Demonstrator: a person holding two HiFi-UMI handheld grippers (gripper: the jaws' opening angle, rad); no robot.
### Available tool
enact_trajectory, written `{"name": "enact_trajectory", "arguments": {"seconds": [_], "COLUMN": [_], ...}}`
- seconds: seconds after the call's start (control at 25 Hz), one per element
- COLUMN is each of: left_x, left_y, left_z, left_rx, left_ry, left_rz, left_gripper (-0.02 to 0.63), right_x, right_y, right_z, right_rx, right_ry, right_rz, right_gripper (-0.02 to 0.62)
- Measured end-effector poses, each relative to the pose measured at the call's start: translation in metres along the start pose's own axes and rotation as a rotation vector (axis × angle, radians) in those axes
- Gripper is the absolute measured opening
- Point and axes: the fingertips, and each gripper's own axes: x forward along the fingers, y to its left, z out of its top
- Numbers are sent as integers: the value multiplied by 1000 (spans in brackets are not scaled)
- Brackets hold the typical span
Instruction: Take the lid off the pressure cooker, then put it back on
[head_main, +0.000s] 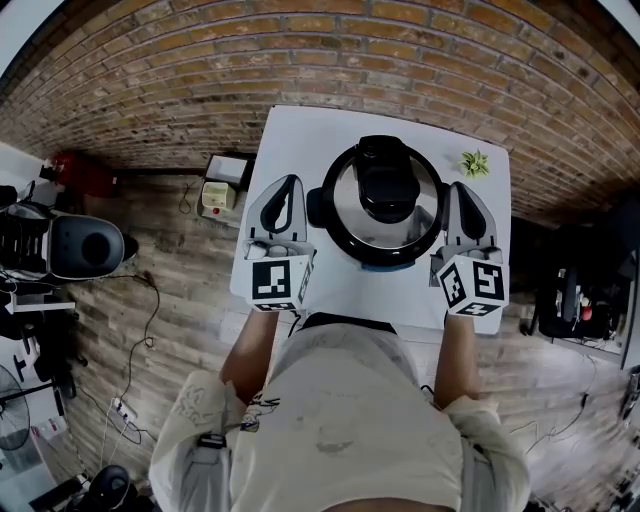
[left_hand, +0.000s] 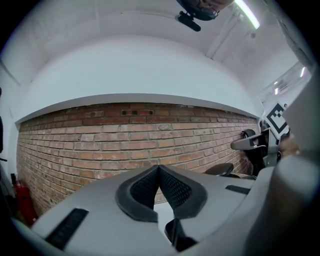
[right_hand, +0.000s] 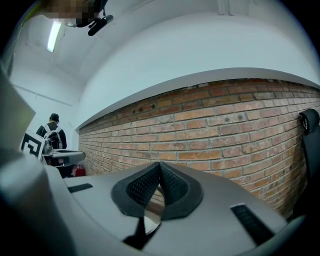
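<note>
The pressure cooker stands on the white table, its shiny lid on and a black handle on top. My left gripper rests just left of the cooker, level with it and apart from it. To the cooker's right is my right gripper. Both point away from me toward the brick wall. In the left gripper view the jaws meet with nothing between them. The right gripper view shows the same, pads pressed together and empty.
A small green plant sits at the table's far right corner. A white box and a red extinguisher are on the floor at left, with cables nearby. A person stands far off at the left.
</note>
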Motion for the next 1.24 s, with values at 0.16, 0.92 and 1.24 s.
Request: {"name": "enact_trajectory", "arguments": {"seconds": [0.16, 0.92, 1.24], "left_x": [1, -5, -7], "left_y": [1, 6, 6], "left_z": [-1, -25, -25], "left_rx": [-15, -26, -30], "left_ry": [-2, 38, 42], "left_rz": [-1, 21, 12], "left_gripper": [15, 15, 15], "right_x": [0, 1, -1], "right_y": [2, 9, 17], "right_z": [1, -21, -20], "right_rx": [-13, -29, -51], "right_ry": [-15, 43, 47], "right_rz": [6, 3, 44], "right_gripper": [17, 17, 17]}}
